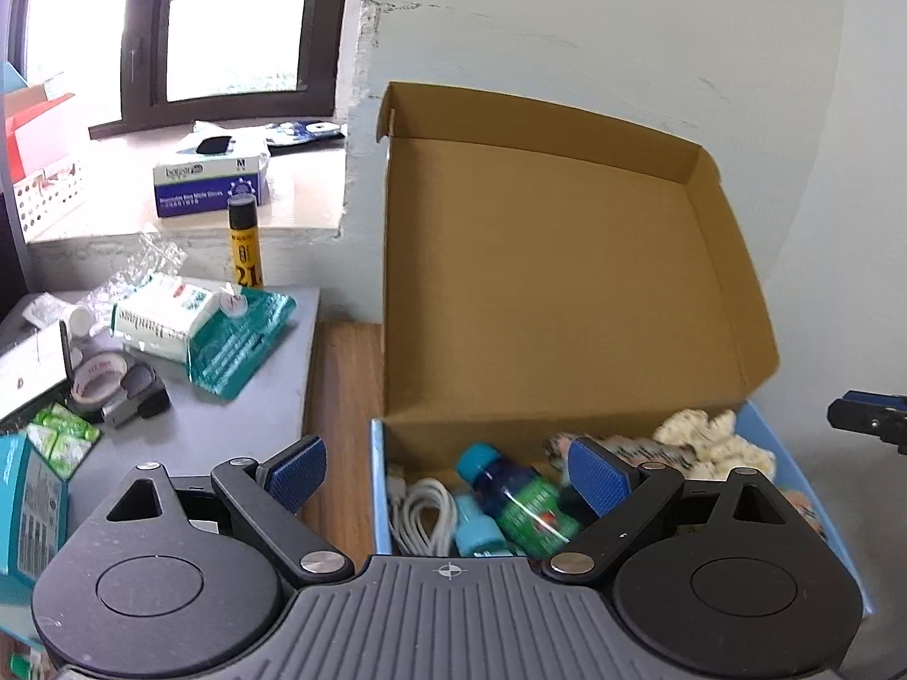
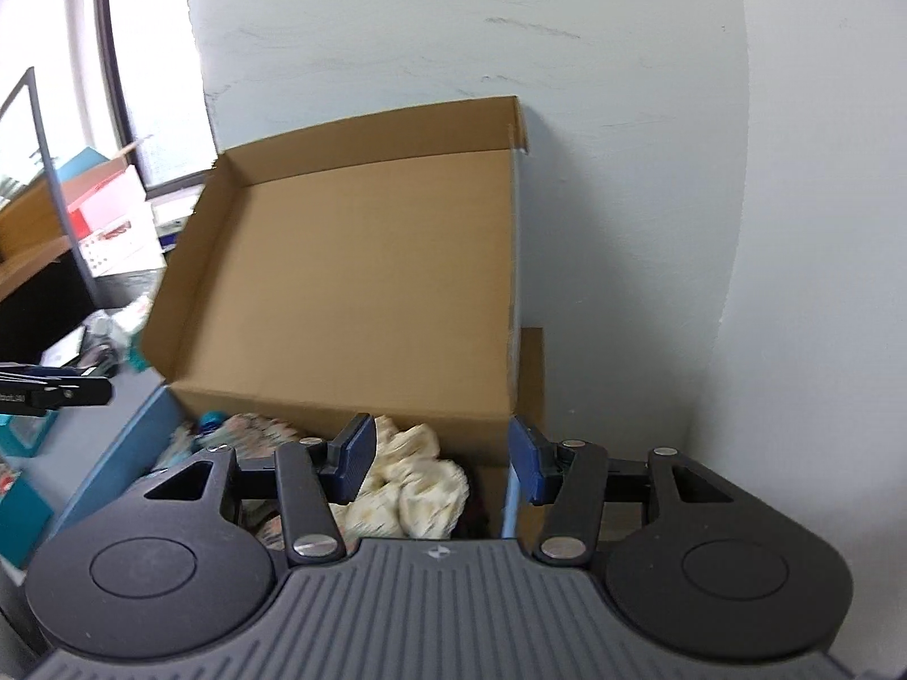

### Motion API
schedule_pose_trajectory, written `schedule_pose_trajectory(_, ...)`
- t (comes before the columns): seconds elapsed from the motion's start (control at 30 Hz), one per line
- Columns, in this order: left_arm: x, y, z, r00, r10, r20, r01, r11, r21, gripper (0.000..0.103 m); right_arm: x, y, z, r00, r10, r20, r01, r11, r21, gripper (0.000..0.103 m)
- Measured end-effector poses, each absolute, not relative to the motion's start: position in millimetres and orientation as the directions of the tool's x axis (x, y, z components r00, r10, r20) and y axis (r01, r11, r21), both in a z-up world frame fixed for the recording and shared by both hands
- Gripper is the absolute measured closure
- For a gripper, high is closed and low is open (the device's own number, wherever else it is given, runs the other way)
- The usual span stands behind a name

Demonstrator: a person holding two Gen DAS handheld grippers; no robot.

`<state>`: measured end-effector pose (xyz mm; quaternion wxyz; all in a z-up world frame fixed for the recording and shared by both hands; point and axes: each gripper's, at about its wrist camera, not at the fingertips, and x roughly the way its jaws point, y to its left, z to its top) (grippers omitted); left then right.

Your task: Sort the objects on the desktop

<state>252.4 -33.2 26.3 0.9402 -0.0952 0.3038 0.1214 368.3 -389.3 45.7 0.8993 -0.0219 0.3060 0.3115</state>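
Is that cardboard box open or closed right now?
Open. The cardboard box has its lid standing upright against the wall, and you can see inside: a green-labelled bottle, a white cable and crumpled cloth.

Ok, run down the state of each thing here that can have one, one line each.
Cardboard box: lid open, standing upright.
Left gripper: open, empty, over the box's left part.
Right gripper: open, empty.
Blue-capped bottle: lying on its side in the box, cap on.
White cable: coiled in the box.
Yellow tube: upright, capped.
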Motion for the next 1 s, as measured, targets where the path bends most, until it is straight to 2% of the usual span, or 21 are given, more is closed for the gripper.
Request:
schedule_pose_trajectory(0.07,259.7,-30.6,26.5,0.79,0.202,-0.579,-0.307,0.948,-0.088,0.013,379.5,-386.6,42.7,0.624,0.536,-0.568,-0.569,0.81,0.139,0.045)
schedule_pose_trajectory(0.1,263.3,-29.2,26.8,0.789,0.218,-0.574,-0.32,0.944,-0.08,0.018,384.4,-385.4,41.4,0.627,0.532,-0.569,-0.567,0.813,0.136,0.046)
schedule_pose_trajectory(0.17,271.2,-25.1,27.9,0.788,0.255,-0.561,-0.353,0.933,-0.071,0.022,394.8,-382.1,39.5,0.629,0.531,-0.568,-0.568,0.812,0.131,0.047)
schedule_pose_trajectory(0.27,281.8,-17.0,28.4,0.787,0.279,-0.55,-0.383,0.92,-0.081,0.029,408.9,-375.0,37.9,0.631,0.524,-0.571,-0.567,0.815,0.121,0.053)
schedule_pose_trajectory(0.43,301.1,-5.7,23.5,0.778,0.299,-0.553,-0.402,0.913,-0.073,0.053,428.6,-365.1,34.3,0.637,0.513,-0.575,-0.558,0.822,0.115,0.061)
schedule_pose_trajectory(0.57,310.9,2.4,17.3,0.776,0.289,-0.56,-0.403,0.911,-0.089,0.064,440.0,-358.7,31.7,0.64,0.507,-0.577,-0.555,0.825,0.108,0.077)
schedule_pose_trajectory(0.6,312.4,3.7,16.1,0.778,0.282,-0.561,-0.399,0.912,-0.095,0.071,442.1,-357.8,31.2,0.643,0.504,-0.577,-0.553,0.826,0.105,0.079)
schedule_pose_trajectory(0.63,313.8,5.3,14.9,0.779,0.271,-0.565,-0.394,0.913,-0.106,0.08,444.1,-357.0,30.9,0.647,0.499,-0.577,-0.55,0.829,0.102,0.086)
schedule_pose_trajectory(0.7,316.2,9.2,12.5,0.78,0.226,-0.583,-0.377,0.914,-0.151,0.088,447.8,-356.2,30.3,0.653,0.491,-0.577,-0.543,0.834,0.096,0.094)
schedule_pose_trajectory(0.77,316.6,9.7,11.5,0.782,0.209,-0.587,-0.368,0.916,-0.163,0.089,450.1,-356.6,29.9,0.658,0.486,-0.575,-0.538,0.838,0.094,0.099)
schedule_pose_trajectory(1.0,312.2,7.9,12.0,0.782,0.196,-0.592,-0.354,0.921,-0.162,0.088,445.0,-354.7,28.8,0.672,0.477,-0.567,-0.546,0.836,0.058,0.1)
